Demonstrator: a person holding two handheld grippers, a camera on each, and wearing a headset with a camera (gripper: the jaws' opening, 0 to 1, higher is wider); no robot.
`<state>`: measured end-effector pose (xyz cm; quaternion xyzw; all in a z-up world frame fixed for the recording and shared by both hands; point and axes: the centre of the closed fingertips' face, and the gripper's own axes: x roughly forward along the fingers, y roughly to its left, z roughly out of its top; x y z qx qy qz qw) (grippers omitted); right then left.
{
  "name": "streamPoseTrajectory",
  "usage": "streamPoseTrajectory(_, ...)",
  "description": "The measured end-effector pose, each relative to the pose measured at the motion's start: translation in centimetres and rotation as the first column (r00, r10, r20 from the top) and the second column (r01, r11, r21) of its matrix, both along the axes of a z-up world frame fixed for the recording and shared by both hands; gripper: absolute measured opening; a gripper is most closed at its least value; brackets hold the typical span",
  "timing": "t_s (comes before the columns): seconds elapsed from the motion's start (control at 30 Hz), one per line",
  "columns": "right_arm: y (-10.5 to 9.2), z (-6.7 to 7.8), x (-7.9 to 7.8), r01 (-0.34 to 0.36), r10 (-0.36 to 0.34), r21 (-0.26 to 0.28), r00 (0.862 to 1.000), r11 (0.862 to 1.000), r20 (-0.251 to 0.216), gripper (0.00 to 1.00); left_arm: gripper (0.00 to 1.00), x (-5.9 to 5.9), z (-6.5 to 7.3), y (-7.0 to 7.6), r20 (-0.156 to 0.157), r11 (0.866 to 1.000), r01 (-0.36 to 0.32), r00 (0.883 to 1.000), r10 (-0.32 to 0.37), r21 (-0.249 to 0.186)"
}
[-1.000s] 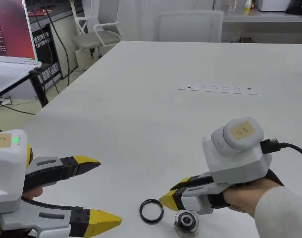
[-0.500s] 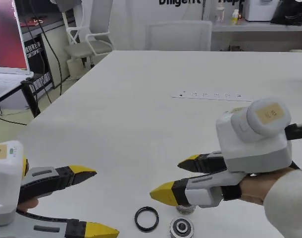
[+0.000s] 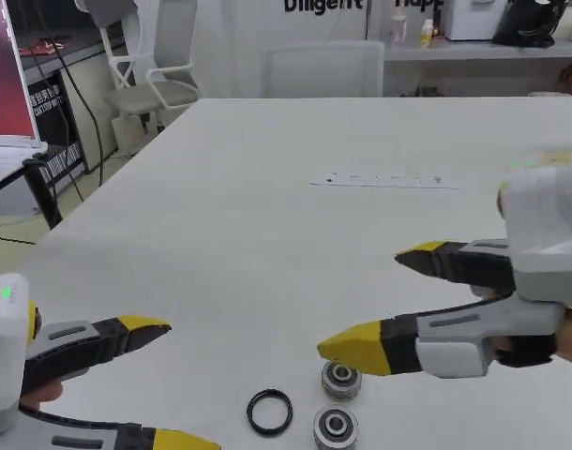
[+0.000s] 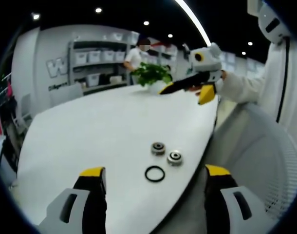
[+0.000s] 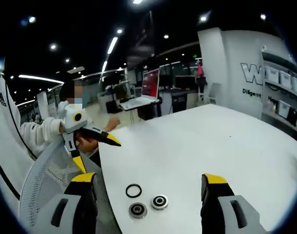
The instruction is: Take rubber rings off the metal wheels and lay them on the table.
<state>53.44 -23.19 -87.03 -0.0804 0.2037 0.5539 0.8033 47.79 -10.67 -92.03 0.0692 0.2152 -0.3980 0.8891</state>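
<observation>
Black rubber ring [image 3: 269, 412] lies flat on the white table [image 3: 267, 216] near the edge closest to us, just beside two metal wheels [image 3: 341, 377] [image 3: 336, 427], touching neither. We hold the left gripper [image 3: 185, 384] wide open and empty at that edge. The right gripper [image 3: 363, 300], likewise wide open and empty, hangs clear above the wheels.

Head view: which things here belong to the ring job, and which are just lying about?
Job: rubber ring, loose on the table; far metal wheel and near metal wheel beside it; left gripper and right gripper, both open.
Lying about: power strip farther up the table; office chair; screen at the left edge.
</observation>
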Motion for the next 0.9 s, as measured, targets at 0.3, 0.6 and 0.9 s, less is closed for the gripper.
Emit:
streamPoseTrajectory(0.3,-5.1,-1.4,-0.4,0.091,-0.091,-0.010,0.996,0.996,-0.013,0.98,0.93,0.1,-0.1,0.3,-0.004,1.000,-0.027,1.000,0.027,-0.005)
streamPoseTrajectory(0.6,-7.8,-3.1,-0.7,0.128,-0.130,-0.057,0.991,0.990,-0.034,0.99,1.00,0.1,-0.2,0.5,-0.013,0.999,-0.046,0.999,0.046,-0.013)
streamPoseTrajectory(0.9,-9.5,-6.2,-2.3,0.132,-0.144,-0.124,0.985,0.983,-0.096,0.99,1.00,0.1,-0.3,0.5,-0.018,0.998,-0.054,0.998,0.053,-0.022)
